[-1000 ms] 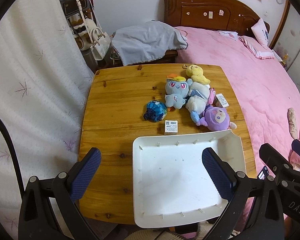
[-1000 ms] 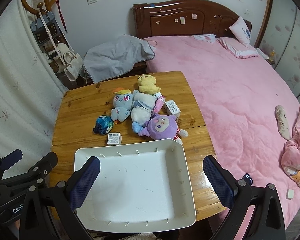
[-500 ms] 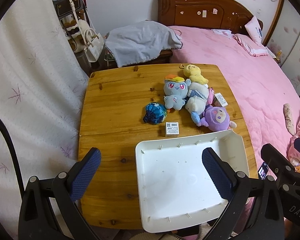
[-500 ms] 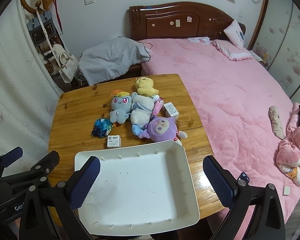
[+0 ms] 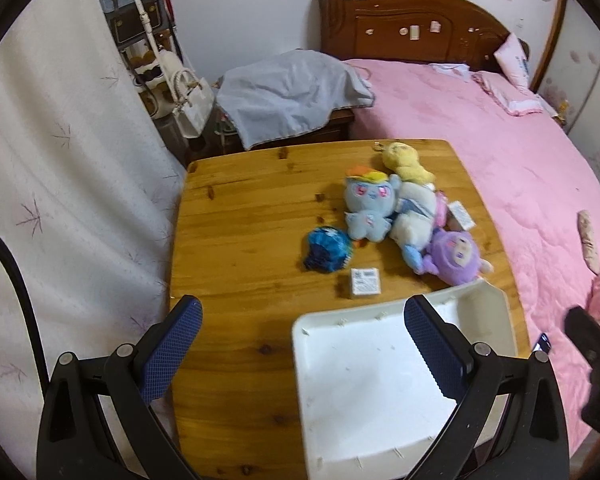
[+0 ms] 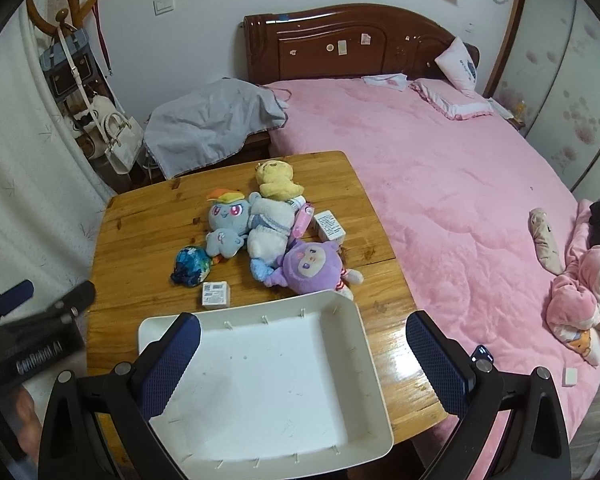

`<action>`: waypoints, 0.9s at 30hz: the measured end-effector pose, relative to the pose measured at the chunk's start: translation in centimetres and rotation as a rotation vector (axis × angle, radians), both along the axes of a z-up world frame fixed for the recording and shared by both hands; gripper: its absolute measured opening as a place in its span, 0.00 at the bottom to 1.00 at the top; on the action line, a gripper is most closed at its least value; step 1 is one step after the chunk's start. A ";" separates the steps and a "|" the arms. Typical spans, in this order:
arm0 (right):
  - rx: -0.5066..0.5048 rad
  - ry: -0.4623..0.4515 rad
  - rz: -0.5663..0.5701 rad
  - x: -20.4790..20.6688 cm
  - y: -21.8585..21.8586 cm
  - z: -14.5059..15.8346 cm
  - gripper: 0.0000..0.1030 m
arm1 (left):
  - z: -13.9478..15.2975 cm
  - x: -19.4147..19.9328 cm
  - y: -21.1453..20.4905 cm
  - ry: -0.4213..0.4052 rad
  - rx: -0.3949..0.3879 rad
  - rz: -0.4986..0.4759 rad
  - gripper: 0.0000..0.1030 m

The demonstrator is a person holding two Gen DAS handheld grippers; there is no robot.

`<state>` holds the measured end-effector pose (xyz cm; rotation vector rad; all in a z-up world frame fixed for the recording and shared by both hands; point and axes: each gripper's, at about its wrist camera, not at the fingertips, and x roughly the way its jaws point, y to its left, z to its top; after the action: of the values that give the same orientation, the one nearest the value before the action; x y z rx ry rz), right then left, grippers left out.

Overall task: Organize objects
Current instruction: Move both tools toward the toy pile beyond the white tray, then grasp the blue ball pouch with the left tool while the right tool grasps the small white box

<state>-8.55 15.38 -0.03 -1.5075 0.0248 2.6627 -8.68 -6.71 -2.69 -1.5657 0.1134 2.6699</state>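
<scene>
An empty white tray (image 5: 384, 404) (image 6: 260, 384) sits at the near edge of the wooden table (image 5: 240, 240) (image 6: 140, 232). Behind it lie a blue pony plush (image 5: 370, 206) (image 6: 226, 220), a yellow plush (image 5: 404, 162) (image 6: 276, 180), a white plush (image 5: 414, 216) (image 6: 270, 224), a purple plush (image 5: 454, 256) (image 6: 310, 266), a blue ball toy (image 5: 326, 250) (image 6: 191, 266) and two small white boxes (image 5: 365, 282) (image 6: 216, 294) (image 6: 329, 226). My left gripper (image 5: 302, 344) is open and empty above the table's near left part. My right gripper (image 6: 302, 360) is open and empty above the tray.
A pink bed (image 6: 440, 184) with a wooden headboard (image 6: 360, 44) runs along the table's right side. A grey cloth (image 5: 288, 92) covers a nightstand behind the table. A white curtain (image 5: 60, 200) hangs at the left, with bags (image 6: 118, 140) on a rack.
Both grippers have drifted left and risen a little, so the tray and toys sit further right in the left wrist view. Nothing was grasped; both stay open.
</scene>
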 end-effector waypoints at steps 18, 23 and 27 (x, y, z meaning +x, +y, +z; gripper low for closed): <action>-0.236 -0.305 0.167 -10.2 0.8 -11.7 0.85 | -10.5 -12.0 2.5 -0.261 0.003 -0.082 0.98; -0.236 -0.329 0.236 -11.4 -1.0 -13.3 0.85 | -15.5 -14.6 3.7 -0.348 -0.014 -0.123 0.98; -0.235 -0.347 0.268 -12.0 -2.1 -14.5 0.85 | -18.7 -16.2 3.5 -0.411 0.004 -0.091 0.98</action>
<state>-20.54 13.29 -14.55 -2.1723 0.1255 2.6195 -24.85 -3.21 -21.44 -2.0121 0.1574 2.2242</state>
